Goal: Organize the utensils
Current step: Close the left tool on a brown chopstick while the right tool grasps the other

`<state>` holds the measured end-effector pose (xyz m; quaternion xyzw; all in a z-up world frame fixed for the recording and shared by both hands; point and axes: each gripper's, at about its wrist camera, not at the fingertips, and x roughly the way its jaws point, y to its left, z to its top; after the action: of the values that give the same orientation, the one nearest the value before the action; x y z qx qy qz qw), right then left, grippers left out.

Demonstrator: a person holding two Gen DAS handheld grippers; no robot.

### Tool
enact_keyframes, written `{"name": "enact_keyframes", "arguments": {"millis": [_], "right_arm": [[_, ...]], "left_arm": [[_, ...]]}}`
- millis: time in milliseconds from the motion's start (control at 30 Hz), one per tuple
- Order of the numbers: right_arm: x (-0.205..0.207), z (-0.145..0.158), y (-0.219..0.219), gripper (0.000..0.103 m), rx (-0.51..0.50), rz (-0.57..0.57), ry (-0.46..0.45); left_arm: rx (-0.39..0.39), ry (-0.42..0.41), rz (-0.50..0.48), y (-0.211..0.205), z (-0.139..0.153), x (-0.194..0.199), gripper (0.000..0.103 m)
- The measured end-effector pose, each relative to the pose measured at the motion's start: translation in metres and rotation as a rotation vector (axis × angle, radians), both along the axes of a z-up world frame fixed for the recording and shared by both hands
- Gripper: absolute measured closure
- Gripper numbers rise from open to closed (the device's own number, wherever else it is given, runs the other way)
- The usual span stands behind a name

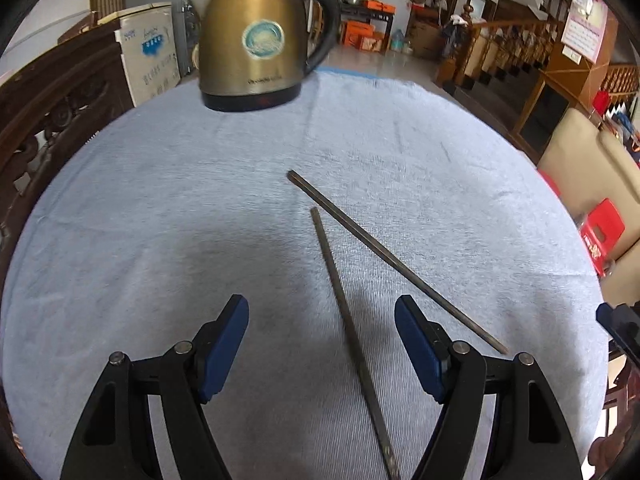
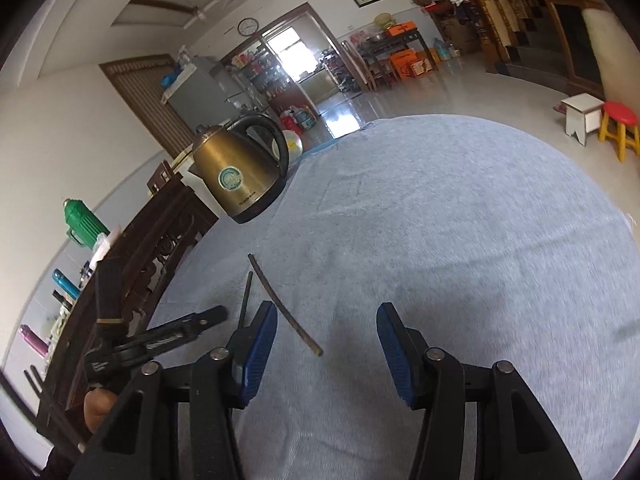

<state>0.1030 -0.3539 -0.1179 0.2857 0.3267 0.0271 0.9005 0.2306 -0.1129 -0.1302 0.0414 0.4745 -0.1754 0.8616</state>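
Two dark chopsticks lie on the pale blue cloth (image 1: 160,200). In the left wrist view the nearer chopstick (image 1: 348,320) runs between the fingers of my open left gripper (image 1: 322,320), which hovers over it and holds nothing. The second chopstick (image 1: 396,260) lies to its right, angled away. In the right wrist view my right gripper (image 2: 326,330) is open and empty, with one chopstick (image 2: 284,306) ending just ahead of its left finger and the other chopstick (image 2: 245,300) further left. The left gripper (image 2: 168,336) shows there at the left.
A brass-coloured electric kettle (image 1: 256,36) stands at the far edge of the cloth; it also shows in the right wrist view (image 2: 240,172). A dark carved wooden chair back (image 2: 152,248) borders the table's left side. A red stool (image 2: 620,128) stands on the floor beyond.
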Motion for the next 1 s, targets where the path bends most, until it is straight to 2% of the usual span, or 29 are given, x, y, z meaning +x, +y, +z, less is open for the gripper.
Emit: {"name": "enact_keyframes", "arguments": {"millis": [67, 100, 133, 167, 233, 267, 333, 433, 667, 833, 867, 933, 1000], "right_arm": [[0.010, 0.000, 0.003, 0.048, -0.019, 0.019, 0.003], [0.014, 0.001, 0.004, 0.048, -0.024, 0.029, 0.005], [0.021, 0.001, 0.005, 0.048, -0.029, 0.041, 0.012], [0.027, 0.000, 0.006, 0.048, -0.033, 0.050, 0.019], [0.041, -0.001, 0.009, 0.048, -0.039, 0.075, 0.032], [0.050, -0.001, 0.011, 0.048, -0.042, 0.093, 0.038], [0.068, 0.000, 0.015, 0.048, -0.047, 0.125, 0.052], [0.099, 0.000, 0.029, 0.048, -0.079, 0.208, 0.089], [0.184, -0.012, 0.089, 0.048, -0.115, 0.423, 0.189], [0.234, -0.025, 0.134, 0.049, -0.195, 0.505, 0.246], [0.243, -0.029, 0.141, 0.053, -0.217, 0.517, 0.270], [0.260, -0.039, 0.152, 0.060, -0.271, 0.522, 0.320], [0.269, -0.045, 0.157, 0.064, -0.314, 0.525, 0.345]], "left_arm": [[0.009, 0.019, -0.002, -0.003, -0.008, 0.007, 0.038], [0.009, 0.036, -0.010, -0.004, -0.012, 0.010, 0.054], [0.011, 0.062, -0.018, -0.005, -0.017, 0.014, 0.063], [0.018, 0.031, -0.021, -0.005, -0.015, 0.015, 0.066], [0.007, 0.040, -0.048, -0.005, -0.016, 0.020, 0.088], [-0.016, 0.056, -0.064, -0.003, -0.016, 0.024, 0.097], [-0.041, 0.068, -0.089, 0.003, -0.015, 0.028, 0.097], [-0.017, 0.072, -0.113, 0.016, -0.014, 0.031, 0.097], [-0.004, 0.099, -0.082, 0.061, -0.010, 0.038, 0.098], [-0.018, 0.131, -0.084, 0.071, -0.010, 0.048, 0.098], [-0.025, 0.142, -0.081, 0.074, -0.009, 0.051, 0.095], [-0.029, 0.159, -0.066, 0.074, -0.008, 0.060, 0.074], [-0.029, 0.164, -0.047, 0.074, -0.008, 0.068, 0.062]]}}
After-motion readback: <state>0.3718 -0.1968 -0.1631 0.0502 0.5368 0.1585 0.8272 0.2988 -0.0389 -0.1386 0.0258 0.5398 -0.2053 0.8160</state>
